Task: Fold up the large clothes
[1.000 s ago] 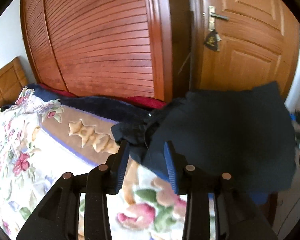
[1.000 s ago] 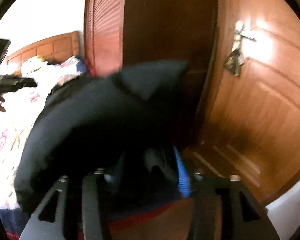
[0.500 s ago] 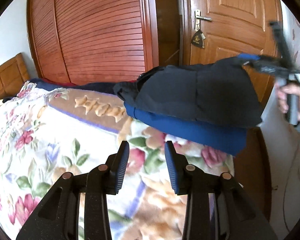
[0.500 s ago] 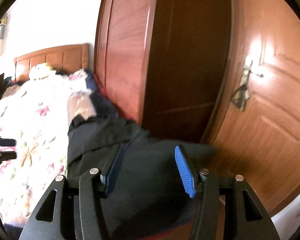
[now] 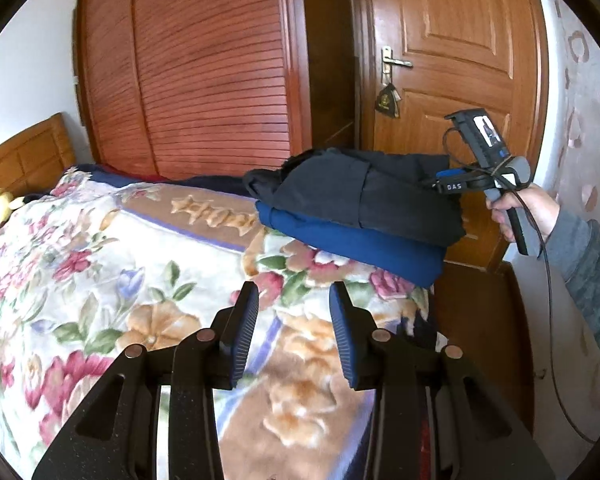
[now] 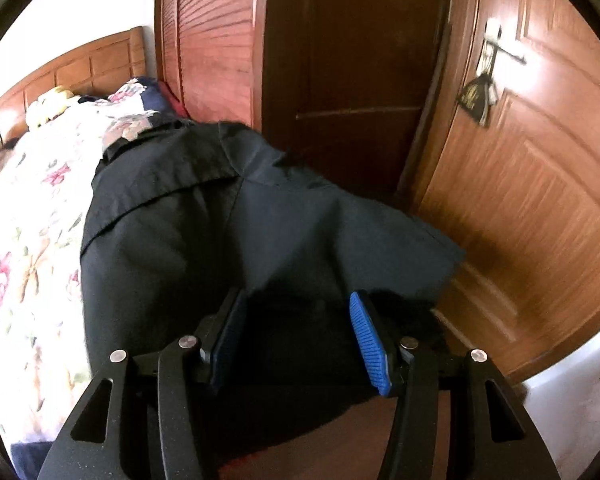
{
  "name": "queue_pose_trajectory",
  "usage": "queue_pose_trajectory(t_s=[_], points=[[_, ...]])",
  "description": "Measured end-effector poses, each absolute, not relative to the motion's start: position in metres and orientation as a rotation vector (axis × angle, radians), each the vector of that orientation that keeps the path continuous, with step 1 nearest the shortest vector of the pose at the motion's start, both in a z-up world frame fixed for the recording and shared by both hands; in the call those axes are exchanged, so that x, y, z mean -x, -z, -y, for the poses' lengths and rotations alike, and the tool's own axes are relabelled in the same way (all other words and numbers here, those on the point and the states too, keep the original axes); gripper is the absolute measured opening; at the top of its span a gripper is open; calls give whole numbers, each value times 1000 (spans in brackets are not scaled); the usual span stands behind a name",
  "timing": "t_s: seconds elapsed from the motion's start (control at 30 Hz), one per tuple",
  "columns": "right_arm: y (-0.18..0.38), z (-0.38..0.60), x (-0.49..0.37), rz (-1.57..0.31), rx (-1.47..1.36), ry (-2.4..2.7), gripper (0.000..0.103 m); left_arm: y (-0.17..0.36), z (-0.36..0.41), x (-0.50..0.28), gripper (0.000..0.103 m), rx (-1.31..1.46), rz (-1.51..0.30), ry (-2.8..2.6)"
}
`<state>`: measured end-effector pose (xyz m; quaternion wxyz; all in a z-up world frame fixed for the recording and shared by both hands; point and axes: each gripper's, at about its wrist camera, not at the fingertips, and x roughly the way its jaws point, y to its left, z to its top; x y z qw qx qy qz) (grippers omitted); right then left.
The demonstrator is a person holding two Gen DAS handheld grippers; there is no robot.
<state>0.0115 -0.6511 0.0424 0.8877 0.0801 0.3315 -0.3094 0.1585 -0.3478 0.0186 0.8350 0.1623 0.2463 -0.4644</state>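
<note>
Dark folded garment lies on top of a blue folded garment, the pair stacked at the far corner of the floral blanket and overhanging the bed's edge toward the door. Left gripper hangs over bare blanket, jaws partly apart and gripping nothing; right gripper, seen from the left view in a hand beside the stack, has its jaws wider over the dark cloth without pinching it. Risk, as I judge it: a nudge could tip the overhanging stack off the bed and undo the folds; count: two garments, two grippers, one blanket.
</note>
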Motion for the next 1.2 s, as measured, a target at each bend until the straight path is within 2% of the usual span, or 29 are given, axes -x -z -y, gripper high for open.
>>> queue_pose_trajectory(t_s=[0.23, 0.57, 0.97, 1.2], points=[[-80, 566, 3, -625, 4, 597, 57, -29, 301, -139, 38, -322, -510, 887], [-78, 431, 21, -545, 1, 306, 80, -20, 219, -121, 38, -265, -548, 712], [-35, 337, 23, -540, -47, 28, 81, 18, 123, -107, 38, -185, -610, 460], [-12, 318, 4, -562, -42, -53, 81, 45, 77, -97, 38, -141, -641, 290]])
